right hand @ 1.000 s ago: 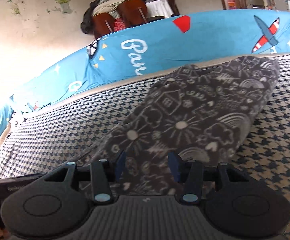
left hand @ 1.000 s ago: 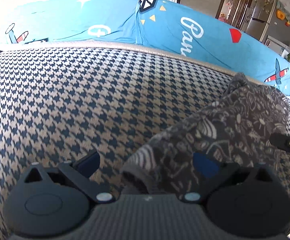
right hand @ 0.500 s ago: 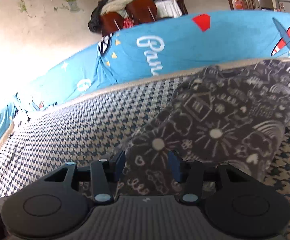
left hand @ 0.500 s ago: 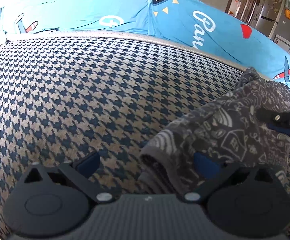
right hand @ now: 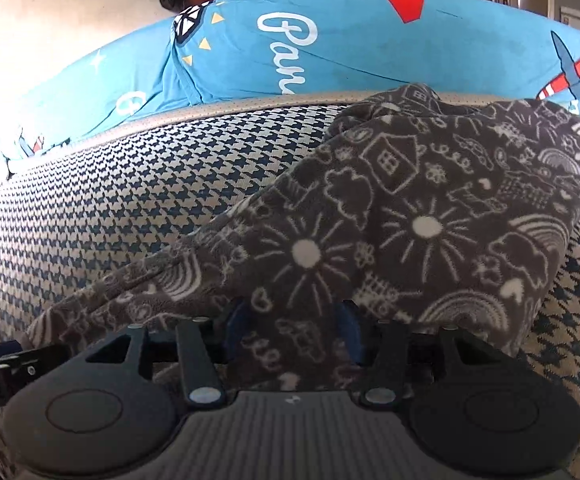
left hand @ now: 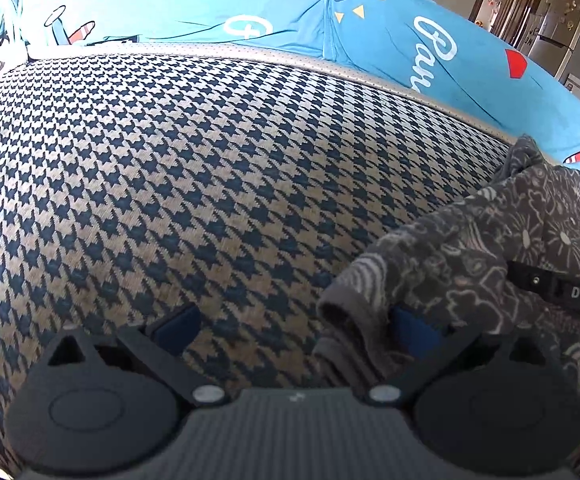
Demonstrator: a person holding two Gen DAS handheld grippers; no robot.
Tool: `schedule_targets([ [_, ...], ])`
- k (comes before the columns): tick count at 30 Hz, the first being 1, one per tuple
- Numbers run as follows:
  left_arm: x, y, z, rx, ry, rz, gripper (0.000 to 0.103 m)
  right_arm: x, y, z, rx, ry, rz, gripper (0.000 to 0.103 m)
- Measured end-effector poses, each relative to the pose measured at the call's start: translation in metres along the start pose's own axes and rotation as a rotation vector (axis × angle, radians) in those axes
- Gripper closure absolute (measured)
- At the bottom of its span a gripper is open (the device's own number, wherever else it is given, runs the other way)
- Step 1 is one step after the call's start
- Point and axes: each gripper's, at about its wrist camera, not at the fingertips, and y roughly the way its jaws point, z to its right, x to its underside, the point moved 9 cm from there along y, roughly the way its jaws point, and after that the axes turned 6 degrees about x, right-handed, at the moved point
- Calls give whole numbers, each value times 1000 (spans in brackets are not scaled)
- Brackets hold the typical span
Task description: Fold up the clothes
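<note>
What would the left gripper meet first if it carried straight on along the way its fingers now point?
Probably the houndstooth cushion: the left gripper is open, and the patterned grey garment lies off to its right, draped over its right finger only. Beyond the seat rises the blue cover. Depth is hard to judge.

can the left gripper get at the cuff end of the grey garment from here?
Probably yes. The left gripper is open, and the grey patterned garment has its ribbed cuff already between its fingers, nothing blocking.
</note>
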Motion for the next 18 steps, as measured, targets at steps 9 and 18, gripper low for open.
schedule_targets([
  [9, -4, -3, 2, 36, -8, 22, 0, 17, -47, -5, -109, 13, 39, 50],
  [18, 8, -13, 7, 70, -35, 30, 0, 45, -90, -29, -196, -56, 105, 50],
])
